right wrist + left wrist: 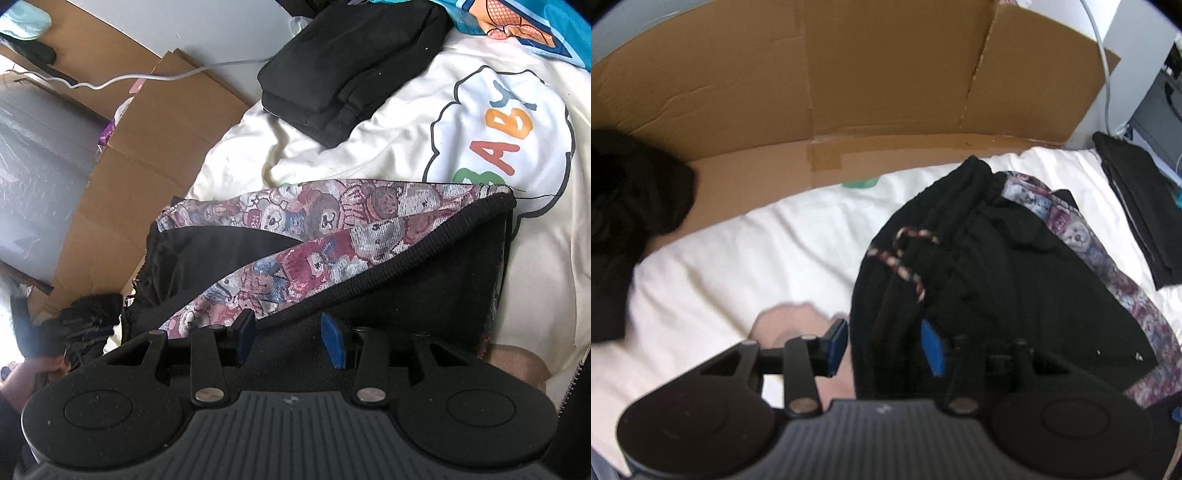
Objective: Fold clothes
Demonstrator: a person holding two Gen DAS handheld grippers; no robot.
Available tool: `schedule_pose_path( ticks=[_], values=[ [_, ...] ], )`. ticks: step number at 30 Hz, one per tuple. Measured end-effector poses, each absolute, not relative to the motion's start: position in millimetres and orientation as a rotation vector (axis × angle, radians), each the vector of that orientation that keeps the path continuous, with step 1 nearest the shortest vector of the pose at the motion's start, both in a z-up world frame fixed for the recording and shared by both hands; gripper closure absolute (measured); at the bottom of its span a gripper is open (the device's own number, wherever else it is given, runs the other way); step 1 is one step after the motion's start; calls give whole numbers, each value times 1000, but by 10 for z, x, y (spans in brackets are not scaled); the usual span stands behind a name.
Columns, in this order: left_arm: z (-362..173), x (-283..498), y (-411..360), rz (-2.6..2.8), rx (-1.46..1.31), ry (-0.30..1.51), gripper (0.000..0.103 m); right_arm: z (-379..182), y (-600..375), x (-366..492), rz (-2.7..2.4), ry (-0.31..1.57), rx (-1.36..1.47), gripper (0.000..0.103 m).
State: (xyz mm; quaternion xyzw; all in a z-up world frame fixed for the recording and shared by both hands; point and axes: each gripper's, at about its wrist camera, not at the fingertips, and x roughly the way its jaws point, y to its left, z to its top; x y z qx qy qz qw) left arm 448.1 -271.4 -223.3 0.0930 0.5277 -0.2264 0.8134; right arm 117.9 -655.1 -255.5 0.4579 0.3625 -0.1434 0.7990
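Observation:
A black garment [1015, 277] with a teddy-bear patterned side [295, 221] lies bunched on the white bedding [738, 258]. Its gathered waistband carries a red-and-white drawstring [905, 254]. My left gripper [884, 347] straddles the waistband's bunched folds; the left pad stands just clear of the cloth, so it is open. My right gripper [290, 338] hovers over the ribbed black hem at the other end of the garment, jaws apart, with black cloth lying under and between the pads. A blurred dark shape [85, 321] at the left edge of the right wrist view looks like the other gripper.
Flattened cardboard [849, 74] stands behind the bed. A folded black garment [351, 62] rests at the far corner, beside a white "BABY" print [498, 140]. Another dark cloth [628, 203] lies on the left. A white cable [166, 75] runs over the cardboard.

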Motion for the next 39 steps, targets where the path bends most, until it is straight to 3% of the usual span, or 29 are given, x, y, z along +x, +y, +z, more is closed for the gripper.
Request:
schedule_pose_path(
  ticks=[6, 10, 29, 39],
  values=[
    [-2231, 4302, -2390, -432, 18, 1144, 56, -2581, -6581, 1182, -309, 778, 996, 54],
    [-2299, 4186, -2310, -385, -50, 1176, 55, -2580, -6562, 1219, -297, 770, 976, 41],
    [-2675, 3962, -2366, -340, -77, 1219, 58, -2715, -6562, 1318, -273, 794, 1008, 41],
    [-2891, 4077, -2440, -356, -104, 1215, 45, -2756, -6594, 1336, -274, 791, 1044, 41]
  ],
)
